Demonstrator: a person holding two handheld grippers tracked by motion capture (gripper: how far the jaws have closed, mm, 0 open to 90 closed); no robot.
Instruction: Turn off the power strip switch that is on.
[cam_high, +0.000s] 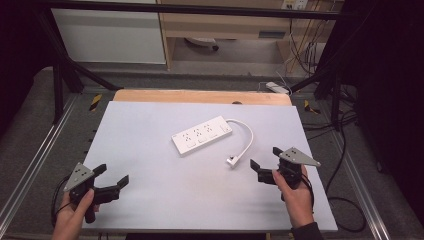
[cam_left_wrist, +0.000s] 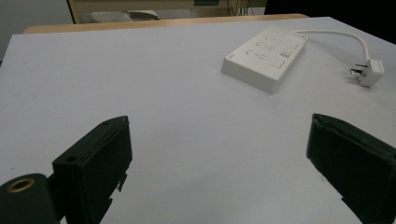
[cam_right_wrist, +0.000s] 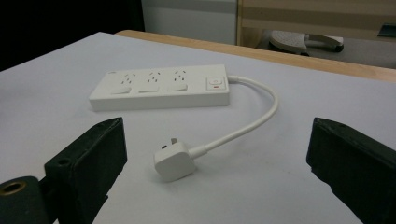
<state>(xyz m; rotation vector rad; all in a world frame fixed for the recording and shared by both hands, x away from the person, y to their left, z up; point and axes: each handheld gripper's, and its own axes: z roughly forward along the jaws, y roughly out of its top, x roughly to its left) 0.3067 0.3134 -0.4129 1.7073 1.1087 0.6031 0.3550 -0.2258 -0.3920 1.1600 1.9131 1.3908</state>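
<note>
A white power strip lies flat near the middle of the pale table, its short white cable curving round to a white plug resting on the surface. My left gripper is held open at the near left, well away from the strip. My right gripper stands open at the near right, just right of the plug. In the right gripper view the plug lies on the table a little ahead of the spread jaws, with the strip beyond it.
A wooden strip runs along the table's far edge. Metal rails flank both sides, and loose cables trail on the floor at the right. Shelving and a white panel stand beyond the table.
</note>
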